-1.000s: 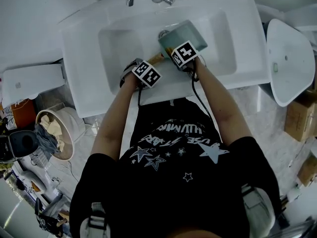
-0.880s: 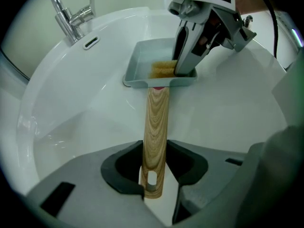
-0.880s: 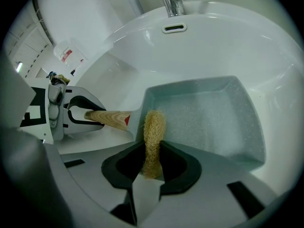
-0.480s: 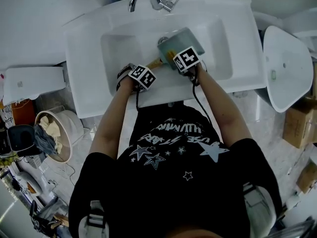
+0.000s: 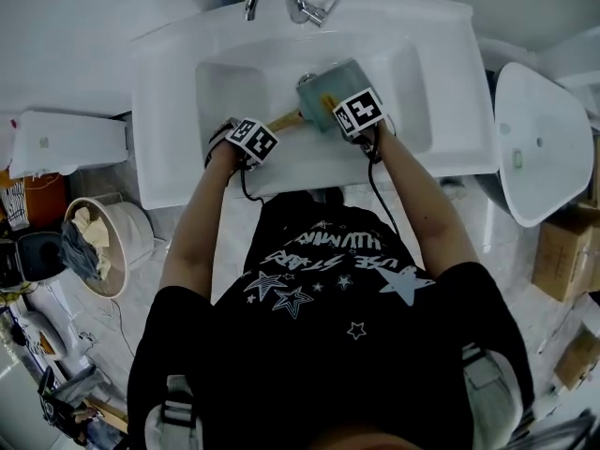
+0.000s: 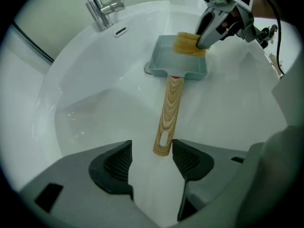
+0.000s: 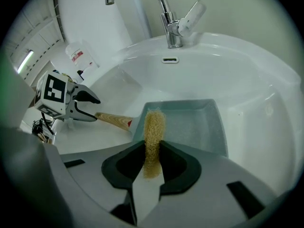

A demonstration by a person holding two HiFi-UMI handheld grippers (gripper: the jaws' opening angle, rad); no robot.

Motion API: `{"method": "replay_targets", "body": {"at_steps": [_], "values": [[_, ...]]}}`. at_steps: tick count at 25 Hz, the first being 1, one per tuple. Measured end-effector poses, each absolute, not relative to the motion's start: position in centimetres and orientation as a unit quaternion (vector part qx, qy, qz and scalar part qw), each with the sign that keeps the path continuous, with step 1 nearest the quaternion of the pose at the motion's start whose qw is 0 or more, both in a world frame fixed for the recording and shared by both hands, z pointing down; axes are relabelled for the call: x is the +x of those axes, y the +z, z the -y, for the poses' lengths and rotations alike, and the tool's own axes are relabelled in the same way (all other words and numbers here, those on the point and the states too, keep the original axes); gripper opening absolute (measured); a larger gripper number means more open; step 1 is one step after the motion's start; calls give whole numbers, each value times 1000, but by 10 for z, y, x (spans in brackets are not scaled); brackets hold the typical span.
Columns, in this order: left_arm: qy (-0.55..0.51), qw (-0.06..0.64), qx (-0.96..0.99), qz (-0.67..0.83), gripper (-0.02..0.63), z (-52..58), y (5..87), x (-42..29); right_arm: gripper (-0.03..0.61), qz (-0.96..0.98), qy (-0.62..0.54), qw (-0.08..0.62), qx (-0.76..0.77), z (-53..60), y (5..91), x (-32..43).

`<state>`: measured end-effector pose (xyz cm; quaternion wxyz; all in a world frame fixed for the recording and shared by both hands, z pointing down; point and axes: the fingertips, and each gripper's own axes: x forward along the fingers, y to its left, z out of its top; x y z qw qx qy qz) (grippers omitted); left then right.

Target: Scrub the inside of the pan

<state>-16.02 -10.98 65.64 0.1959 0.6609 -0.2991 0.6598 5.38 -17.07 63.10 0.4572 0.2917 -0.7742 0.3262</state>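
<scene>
The left gripper is being eased off the handle, jaws opening. The sponge is being pinched by the right gripper inside the pan in the sink; light strokes are being advised.

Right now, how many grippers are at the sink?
2. The left gripper is at the wooden handle's tip, jaws opening, not gripping it. The right gripper holds the yellow scrubber inside the pan. Neither is hidden.
</scene>
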Motion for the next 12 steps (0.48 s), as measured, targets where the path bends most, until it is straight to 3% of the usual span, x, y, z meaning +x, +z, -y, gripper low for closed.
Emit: {"method": "replay_targets", "body": {"at_steps": [12], "values": [[549, 155, 693, 441, 250, 126, 571, -140, 87, 818, 286, 409, 286, 159, 593, 72]]}}
